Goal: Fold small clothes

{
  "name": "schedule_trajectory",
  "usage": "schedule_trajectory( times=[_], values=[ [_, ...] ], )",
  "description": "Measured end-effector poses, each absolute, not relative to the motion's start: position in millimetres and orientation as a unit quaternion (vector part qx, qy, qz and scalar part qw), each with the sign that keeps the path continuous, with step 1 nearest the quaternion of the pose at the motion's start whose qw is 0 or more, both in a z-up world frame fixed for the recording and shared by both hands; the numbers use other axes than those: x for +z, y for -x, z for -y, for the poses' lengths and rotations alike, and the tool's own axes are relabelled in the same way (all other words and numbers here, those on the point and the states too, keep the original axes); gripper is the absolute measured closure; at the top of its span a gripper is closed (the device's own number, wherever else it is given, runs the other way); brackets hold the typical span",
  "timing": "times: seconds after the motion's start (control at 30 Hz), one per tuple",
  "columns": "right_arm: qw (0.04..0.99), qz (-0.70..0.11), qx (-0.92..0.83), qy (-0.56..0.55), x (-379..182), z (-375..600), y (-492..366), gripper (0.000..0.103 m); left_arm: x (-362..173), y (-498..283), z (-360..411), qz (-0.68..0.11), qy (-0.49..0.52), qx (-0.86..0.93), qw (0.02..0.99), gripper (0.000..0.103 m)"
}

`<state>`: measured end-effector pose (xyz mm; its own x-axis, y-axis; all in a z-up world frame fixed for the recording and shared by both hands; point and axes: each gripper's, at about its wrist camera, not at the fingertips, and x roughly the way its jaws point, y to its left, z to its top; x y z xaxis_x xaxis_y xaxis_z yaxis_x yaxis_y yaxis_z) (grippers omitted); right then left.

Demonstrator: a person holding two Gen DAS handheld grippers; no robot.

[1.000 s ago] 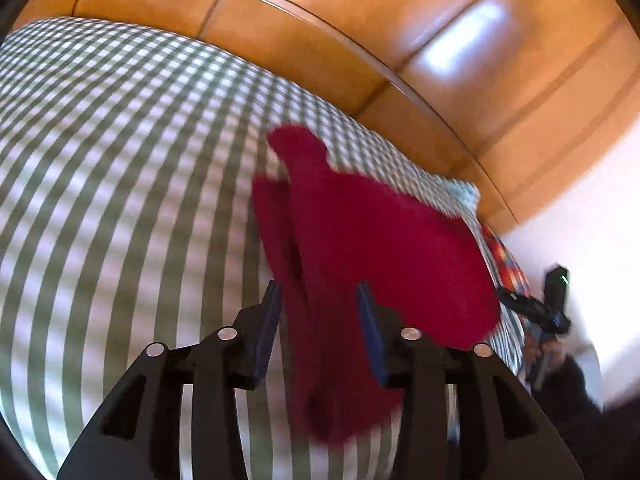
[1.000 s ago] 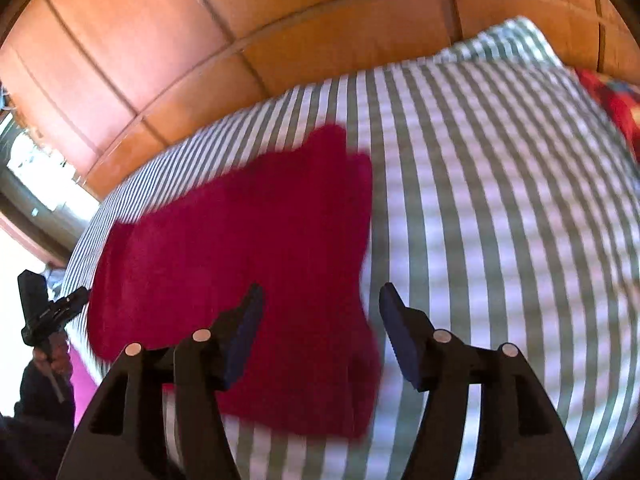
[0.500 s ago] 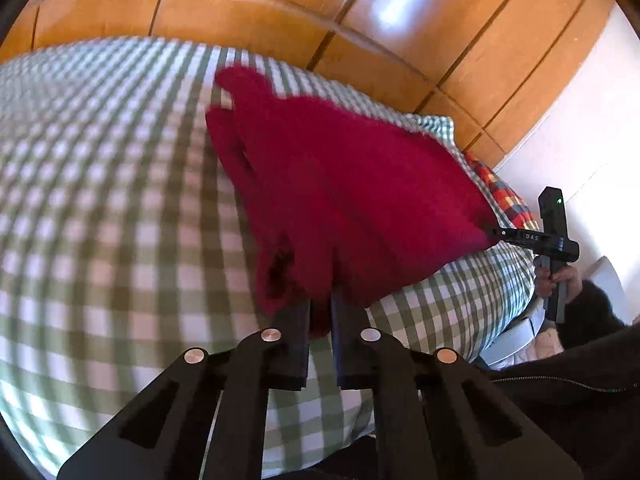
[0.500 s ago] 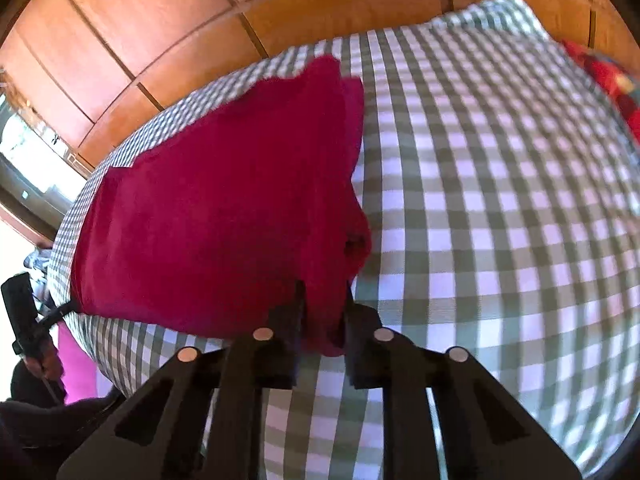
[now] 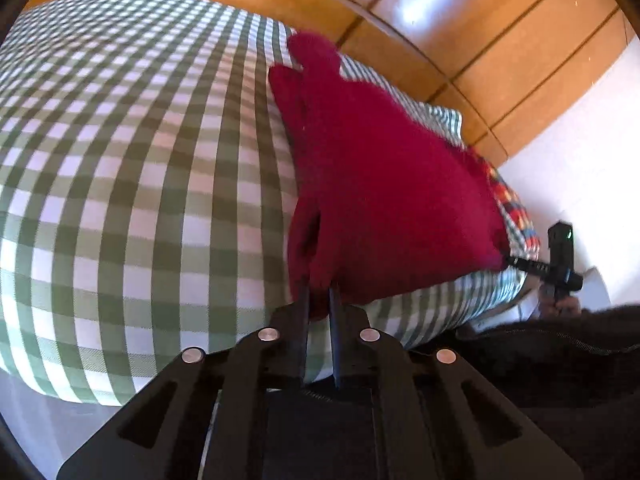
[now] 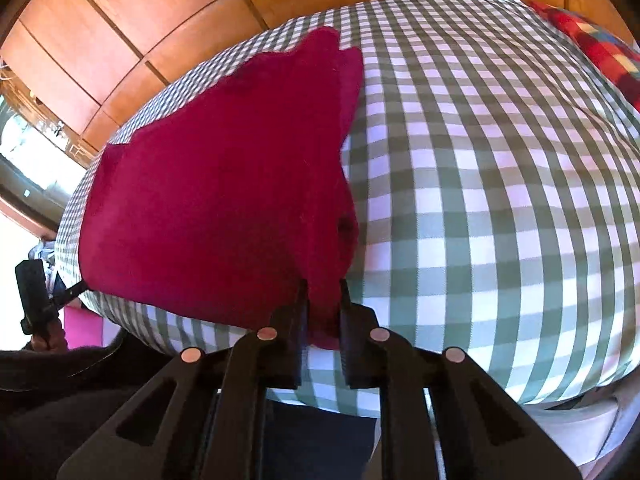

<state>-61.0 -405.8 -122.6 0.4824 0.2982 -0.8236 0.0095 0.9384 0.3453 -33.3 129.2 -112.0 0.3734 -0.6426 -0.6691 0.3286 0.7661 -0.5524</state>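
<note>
A dark red garment [image 5: 384, 184] lies stretched over the green-and-white checked bed cover [image 5: 140, 168]. My left gripper [image 5: 319, 296] is shut on the garment's near left corner. My right gripper [image 6: 323, 292] is shut on the garment's [image 6: 224, 200] near right corner above the checked cover [image 6: 500, 200]. The garment's near edge runs taut between the two grippers and is lifted off the bed's front edge. Each gripper shows in the other's view, the right one [image 5: 560, 256] and the left one [image 6: 36, 292]. The garment's far end narrows to a point.
A wooden panelled headboard [image 5: 440, 20] rises behind the bed. A red patchwork pillow [image 6: 592, 40] lies at the bed's far right. A white wall [image 5: 580, 152] stands to the side. My dark sleeve [image 5: 560, 352] is close by.
Both grippers went from open over the garment to shut on its near corners, then pulled it back toward the bed's front edge and stretched it.
</note>
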Motion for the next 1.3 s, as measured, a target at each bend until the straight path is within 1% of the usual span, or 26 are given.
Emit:
schedule_trajectory(
  times=[0.03,0.07,0.1,0.13,0.17,0.33,0.43,0.5,0.6,0.63,0.67,0.7,0.73,0.77,0.8,0.87,0.93,1.0,1.07,1.2,1.23,1.27,1.3],
  values=[
    [0.848,-0.501,0.083,-0.149,-116,410,58,0.072,-106,32,-130,-0.469,0.170,-0.304,0.812,0.084],
    [0.852,-0.495,0.078,-0.149,-110,414,55,0.062,-98,28,-131,-0.459,0.175,-0.305,0.816,0.072],
    [0.859,-0.482,0.071,-0.155,-102,419,52,0.060,-91,25,-133,-0.448,0.182,-0.303,0.821,0.065],
    [0.863,-0.473,0.067,-0.161,-98,423,48,0.059,-83,19,-137,-0.435,0.198,-0.301,0.825,0.053],
    [0.868,-0.464,0.062,-0.163,-94,426,47,0.059,-78,12,-139,-0.426,0.212,-0.300,0.827,0.049],
    [0.891,-0.422,0.032,-0.165,-76,432,7,0.058,-73,-33,-131,-0.411,0.232,-0.278,0.836,0.049],
    [0.891,-0.416,0.022,-0.177,-76,435,-22,0.058,-76,-60,-120,-0.417,0.241,-0.267,0.835,0.049],
    [0.890,-0.421,0.018,-0.177,-82,435,-40,0.061,-80,-73,-115,-0.422,0.248,-0.262,0.831,0.049],
    [0.882,-0.443,0.009,-0.162,-90,427,-66,0.069,-83,-90,-105,-0.423,0.253,-0.265,0.829,0.049],
    [0.878,-0.451,0.006,-0.157,-95,423,-76,0.076,-85,-95,-103,-0.423,0.259,-0.266,0.827,0.049],
    [0.877,-0.454,0.008,-0.156,-97,420,-79,0.088,-86,-99,-101,-0.426,0.262,-0.266,0.824,0.049],
    [0.879,-0.453,0.008,-0.151,-96,418,-81,0.094,-88,-105,-97,-0.429,0.258,-0.262,0.825,0.051],
    [0.885,-0.444,0.004,-0.141,-91,415,-80,0.094,-89,-107,-94,-0.430,0.252,-0.261,0.827,0.067],
    [0.892,-0.433,0.002,-0.132,-86,412,-77,0.094,-88,-109,-91,-0.429,0.241,-0.263,0.830,0.093],
    [0.901,-0.415,-0.002,-0.125,-77,410,-71,0.094,-86,-110,-89,-0.424,0.232,-0.263,0.835,0.095],
    [0.912,-0.393,-0.013,-0.114,-70,407,-66,0.095,-78,-103,-93,-0.393,0.229,-0.242,0.857,0.096],
    [0.915,-0.390,-0.029,-0.099,-74,406,-69,0.095,-80,-106,-98,-0.391,0.230,-0.214,0.865,0.096],
    [0.905,-0.416,-0.053,-0.073,-96,401,-83,0.095,-90,-114,-98,-0.413,0.219,-0.185,0.864,0.096],
    [0.898,-0.429,-0.065,-0.069,-115,401,-91,0.095,-104,-122,-92,-0.441,0.197,-0.155,0.862,0.096],
    [0.903,-0.419,-0.082,-0.054,-121,397,-91,0.093,-106,-128,-85,-0.451,0.177,-0.128,0.865,0.093],
    [0.902,-0.420,-0.084,-0.050,-120,396,-91,0.090,-103,-127,-82,-0.454,0.171,-0.124,0.866,0.093],
    [0.901,-0.422,-0.090,-0.046,-117,395,-93,0.081,-98,-127,-79,-0.458,0.153,-0.106,0.869,0.085],
    [0.900,-0.421,-0.103,-0.042,-114,395,-91,0.075,-91,-125,-75,-0.455,0.134,-0.087,0.876,0.081]
  ],
)
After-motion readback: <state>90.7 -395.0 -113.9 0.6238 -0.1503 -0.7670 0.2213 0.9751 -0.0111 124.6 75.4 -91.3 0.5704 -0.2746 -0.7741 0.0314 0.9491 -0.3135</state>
